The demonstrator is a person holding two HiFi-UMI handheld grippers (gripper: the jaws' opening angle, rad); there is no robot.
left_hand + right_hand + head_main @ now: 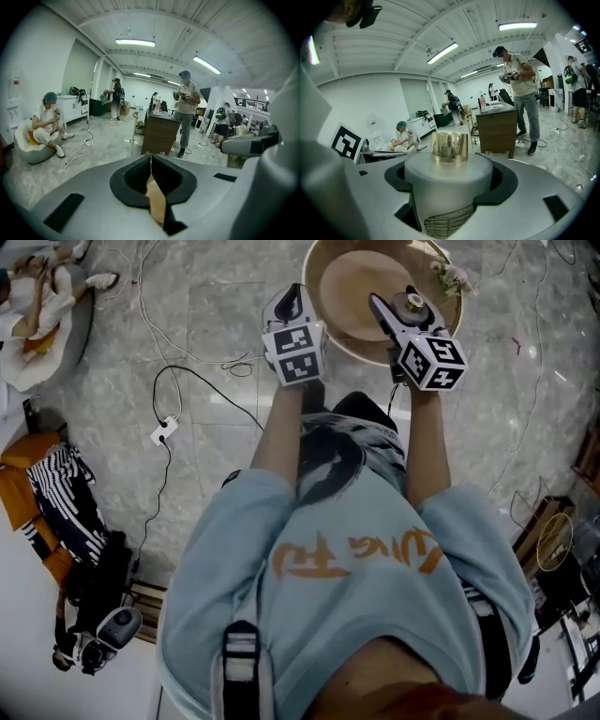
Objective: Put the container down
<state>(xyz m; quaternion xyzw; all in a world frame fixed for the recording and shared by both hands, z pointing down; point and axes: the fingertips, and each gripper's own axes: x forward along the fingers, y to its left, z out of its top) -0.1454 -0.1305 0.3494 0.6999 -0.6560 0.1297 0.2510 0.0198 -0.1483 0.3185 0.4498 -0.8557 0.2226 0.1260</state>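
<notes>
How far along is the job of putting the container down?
Done: nothing is set down yet. In hand: the right tongs clamp the gold-capped container over the round wooden tray; the left tongs are shut on a thin tan edge. Left: lower the container and release it.

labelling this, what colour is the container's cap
The cap is gold, on a grey container; best in right gripper view.

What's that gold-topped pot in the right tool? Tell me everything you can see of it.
The container is a matte, pale grey cylinder with a shiny gold cap and fine ribbed lines low on its side. The right tool's jaws clamp its body from both sides, cap pointing outward. In the head view it shows over a round wooden tray.
</notes>
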